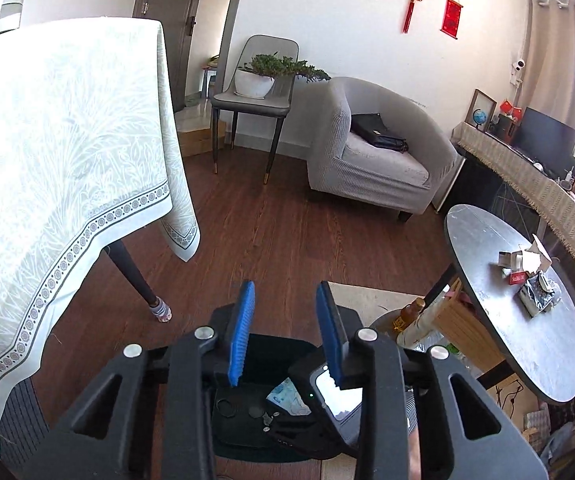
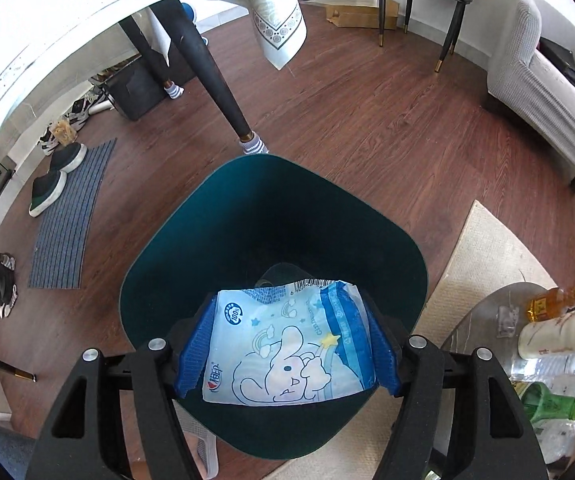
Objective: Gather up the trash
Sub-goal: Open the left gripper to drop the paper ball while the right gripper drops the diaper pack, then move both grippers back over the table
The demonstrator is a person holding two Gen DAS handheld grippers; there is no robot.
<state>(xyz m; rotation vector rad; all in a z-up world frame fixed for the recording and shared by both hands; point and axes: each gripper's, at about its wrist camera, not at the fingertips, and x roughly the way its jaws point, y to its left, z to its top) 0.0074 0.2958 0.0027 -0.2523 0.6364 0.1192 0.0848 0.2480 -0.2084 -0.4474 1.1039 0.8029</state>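
Note:
My right gripper (image 2: 287, 344) is shut on a blue and white tissue pack wrapper (image 2: 287, 348) with a cartoon rabbit, held over the mouth of a dark green trash bin (image 2: 159, 264) on the floor. In the left wrist view my left gripper (image 1: 285, 308) is open and empty, above the same bin (image 1: 223, 436), where the wrapper (image 1: 287, 398) and the right gripper's body (image 1: 335, 400) show below it. More trash, crumpled paper (image 1: 535, 258) and a foil packet (image 1: 539, 296), lies on the dark oval table (image 1: 487, 248) to the right.
A low side table (image 2: 487, 320) at the right holds an amber bottle (image 2: 553, 300), a white bottle (image 2: 559, 332) and a green bottle (image 2: 555, 402). A table with a tablecloth (image 1: 47, 152) stands left; its leg (image 2: 211, 76) is just beyond the bin. A grey armchair (image 1: 379, 152), a chair (image 1: 255, 100), shoes (image 2: 51, 184) and a mat (image 2: 71, 216) stand around.

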